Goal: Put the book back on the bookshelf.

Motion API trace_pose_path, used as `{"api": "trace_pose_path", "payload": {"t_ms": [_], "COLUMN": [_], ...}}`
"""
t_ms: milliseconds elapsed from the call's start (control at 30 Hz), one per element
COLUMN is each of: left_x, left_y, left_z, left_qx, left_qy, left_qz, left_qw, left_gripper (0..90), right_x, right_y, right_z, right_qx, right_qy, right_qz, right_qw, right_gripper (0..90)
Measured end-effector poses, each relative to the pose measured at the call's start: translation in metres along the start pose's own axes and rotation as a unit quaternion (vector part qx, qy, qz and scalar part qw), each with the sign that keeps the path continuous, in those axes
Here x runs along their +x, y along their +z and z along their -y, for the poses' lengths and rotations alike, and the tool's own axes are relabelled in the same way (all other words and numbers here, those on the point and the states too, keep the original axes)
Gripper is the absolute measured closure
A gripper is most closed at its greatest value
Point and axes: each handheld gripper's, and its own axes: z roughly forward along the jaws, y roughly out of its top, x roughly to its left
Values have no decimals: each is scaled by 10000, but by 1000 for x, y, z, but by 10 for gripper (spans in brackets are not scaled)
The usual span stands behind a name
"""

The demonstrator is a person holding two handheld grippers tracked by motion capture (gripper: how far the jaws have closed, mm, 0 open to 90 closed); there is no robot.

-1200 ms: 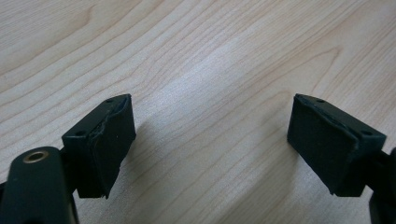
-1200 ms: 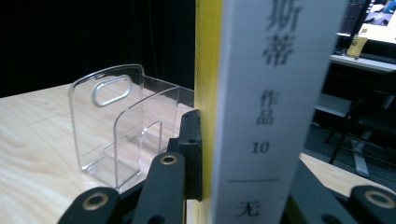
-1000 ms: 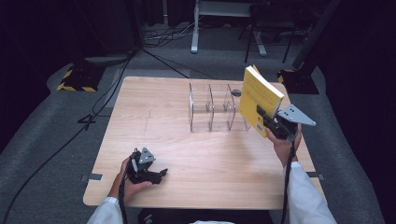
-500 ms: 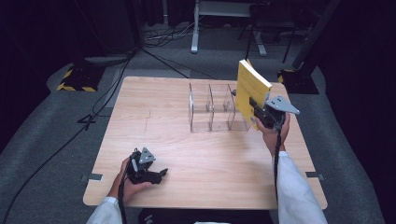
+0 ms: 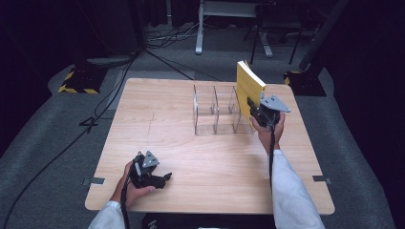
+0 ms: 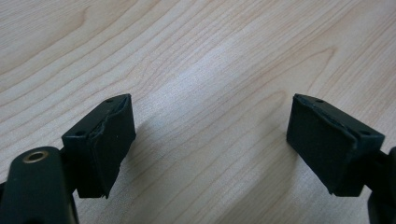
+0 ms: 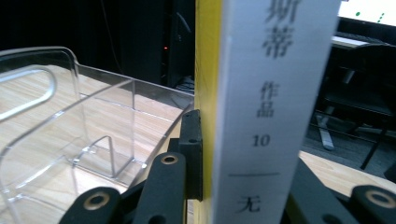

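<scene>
**Book into the rack: line it up first**

The book (image 5: 249, 90) is clamped in my right gripper (image 5: 258, 112), held upright above the right end of the clear rack (image 5: 215, 112), which stands toward the far right corner of the tabletop (image 5: 191, 157). In the right gripper view the jaws pinch the book (image 7: 266, 102) across its thickness, one pad flat on the yellow cover, the white spine facing me, and the rack (image 7: 70, 126) sits just to the left of it with its curved dividers open at the top.

My left gripper (image 5: 160, 179) rests near the front left corner of the tabletop, well apart from the rack; its jaws stand wide with nothing but bare wood (image 6: 210, 70) between them.

To do this step well, I judge that I should:

- Square the book to the dividers before lowering, so that its bottom edge runs parallel with the slot and does not ride on a wall.
- Pick the rightmost slot, the one nearest to the book, and bring the lower edge over the gap, not over the rim.
- Come down slowly and straight; the rack looks light and may slide or tip if I push sideways.
- Keep the grip firm until the book bears on the rack floor, then let go.
- If the rack shifts, bring my idle left gripper over to steady its far end.
</scene>
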Motion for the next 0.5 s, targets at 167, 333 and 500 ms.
{"api": "trace_pose_path", "payload": {"t_ms": [167, 333, 500], "left_x": [0, 0, 0], "left_y": [0, 0, 0], "left_z": [0, 0, 0], "left_qx": [-3, -4, 1], "left_qy": [-1, -5, -15], "left_qz": [5, 5, 10], "left_qw": [10000, 10000, 10000], "left_gripper": [161, 161, 162], "right_x": [0, 1, 2], "right_y": [8, 13, 14], "right_z": [10, 14, 18], "right_qx": [53, 119, 107], "right_qy": [130, 165, 131], "right_qz": [33, 62, 137], "right_qw": [9999, 9998, 9998], "right_gripper": [762, 761, 761]}}
